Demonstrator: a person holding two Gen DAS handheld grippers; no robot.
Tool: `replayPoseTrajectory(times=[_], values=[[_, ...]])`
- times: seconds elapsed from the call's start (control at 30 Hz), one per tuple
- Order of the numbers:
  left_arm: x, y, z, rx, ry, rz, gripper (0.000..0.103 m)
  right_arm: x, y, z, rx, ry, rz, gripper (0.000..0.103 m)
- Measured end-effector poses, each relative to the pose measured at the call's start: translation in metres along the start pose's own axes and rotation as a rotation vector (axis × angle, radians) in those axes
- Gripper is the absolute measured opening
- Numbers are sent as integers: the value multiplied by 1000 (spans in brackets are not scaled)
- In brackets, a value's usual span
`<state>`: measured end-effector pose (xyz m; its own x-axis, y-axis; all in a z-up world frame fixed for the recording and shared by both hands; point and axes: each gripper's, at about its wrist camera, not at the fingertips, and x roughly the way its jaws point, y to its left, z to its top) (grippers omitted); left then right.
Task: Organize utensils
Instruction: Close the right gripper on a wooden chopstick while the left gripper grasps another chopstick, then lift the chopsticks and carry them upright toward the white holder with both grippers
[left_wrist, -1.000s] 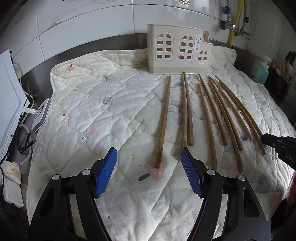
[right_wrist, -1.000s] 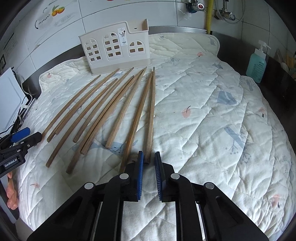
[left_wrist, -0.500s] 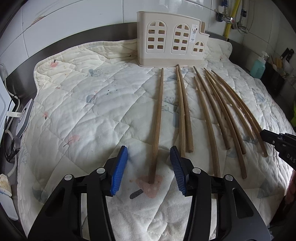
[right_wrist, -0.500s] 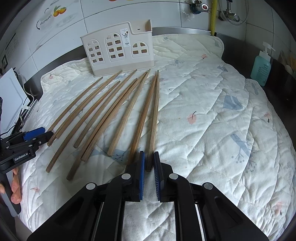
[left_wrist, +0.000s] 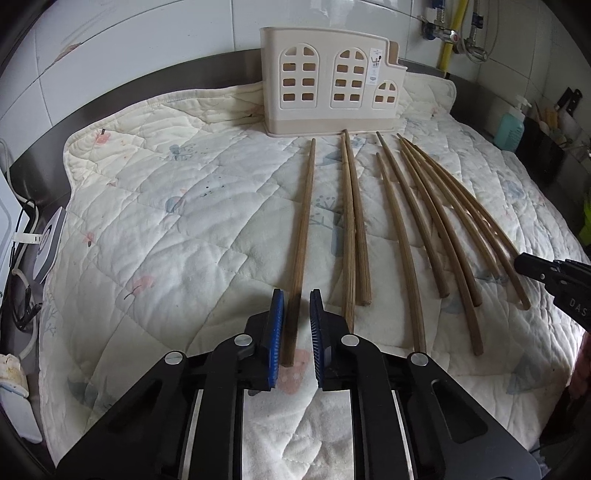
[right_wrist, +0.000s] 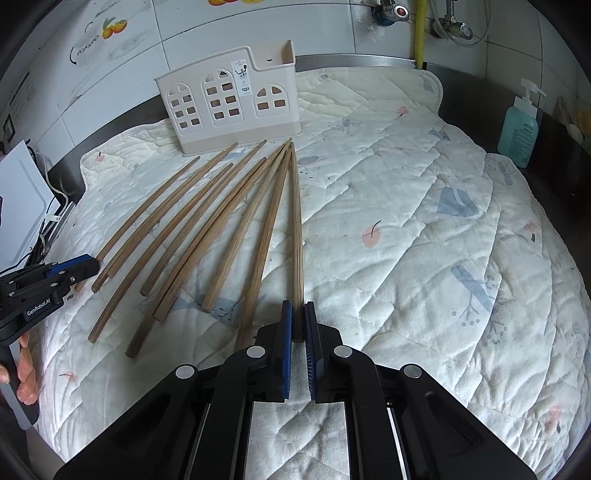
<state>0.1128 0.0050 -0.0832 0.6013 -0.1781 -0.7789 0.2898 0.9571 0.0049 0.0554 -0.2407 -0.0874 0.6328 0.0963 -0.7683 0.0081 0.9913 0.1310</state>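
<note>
We see soft, even daylight, and both pictures are bright and sharp. The white wall tiles (left_wrist: 129, 74) shine a little, and shadows on the quilt (right_wrist: 406, 240) are faint. Edges bend round, with dark corners.

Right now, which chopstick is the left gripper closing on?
The leftmost chopstick, lying alone apart from the rest. Its near end sits between the left gripper pads; every other stick lies to its right, outside the jaws.

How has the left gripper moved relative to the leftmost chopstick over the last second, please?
Yes: the left gripper moved rightward and forward, its jaws narrowing around the leftmost chopstick's near end.
</note>
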Motion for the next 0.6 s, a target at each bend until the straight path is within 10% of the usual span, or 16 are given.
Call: replayPoseTrajectory(times=[0.6], values=[[-25, -2, 7, -26, -60, -39, 2, -57, -7, 25, -18, -166, -4, 7]])
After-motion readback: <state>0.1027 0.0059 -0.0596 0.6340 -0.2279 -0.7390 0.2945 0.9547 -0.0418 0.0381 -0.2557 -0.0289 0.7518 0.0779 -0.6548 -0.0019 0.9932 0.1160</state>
